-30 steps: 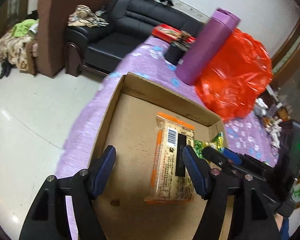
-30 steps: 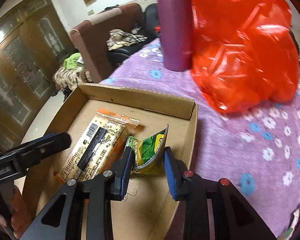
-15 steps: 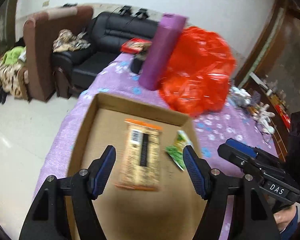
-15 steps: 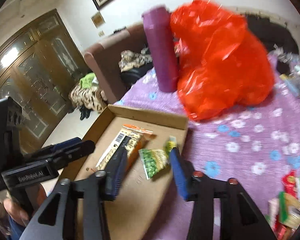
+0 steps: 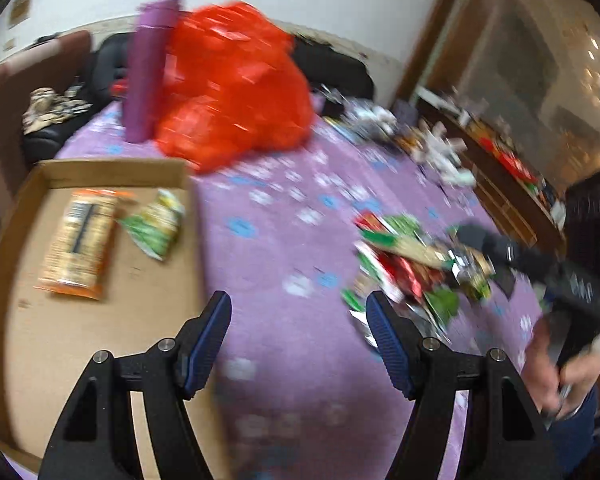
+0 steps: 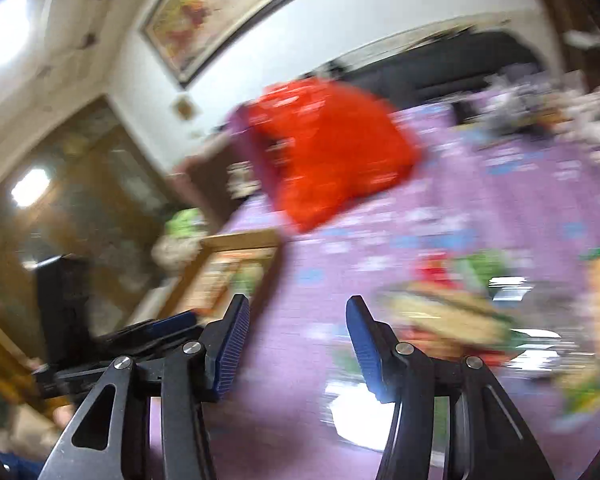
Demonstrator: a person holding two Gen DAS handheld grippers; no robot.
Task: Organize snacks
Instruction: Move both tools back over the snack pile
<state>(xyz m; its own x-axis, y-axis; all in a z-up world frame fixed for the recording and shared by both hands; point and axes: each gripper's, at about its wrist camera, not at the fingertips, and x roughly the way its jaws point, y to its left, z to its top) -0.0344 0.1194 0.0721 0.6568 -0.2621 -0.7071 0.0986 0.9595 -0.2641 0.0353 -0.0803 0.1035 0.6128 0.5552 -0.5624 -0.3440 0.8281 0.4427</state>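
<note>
Two snacks [image 5: 108, 236] now lie in the box [image 5: 112, 168] | right hand-held gripper [image 6: 296, 344] let go of green pack, open, empty | left hand-held gripper [image 5: 298, 340] open, empty | both swung toward pile [image 5: 412, 268] on surface | more to fetch

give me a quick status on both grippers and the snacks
Left gripper open, empty. Right gripper open, empty. Orange packet and green packet in cardboard tray; loose snack pile on purple cloth. Path clear.
</note>
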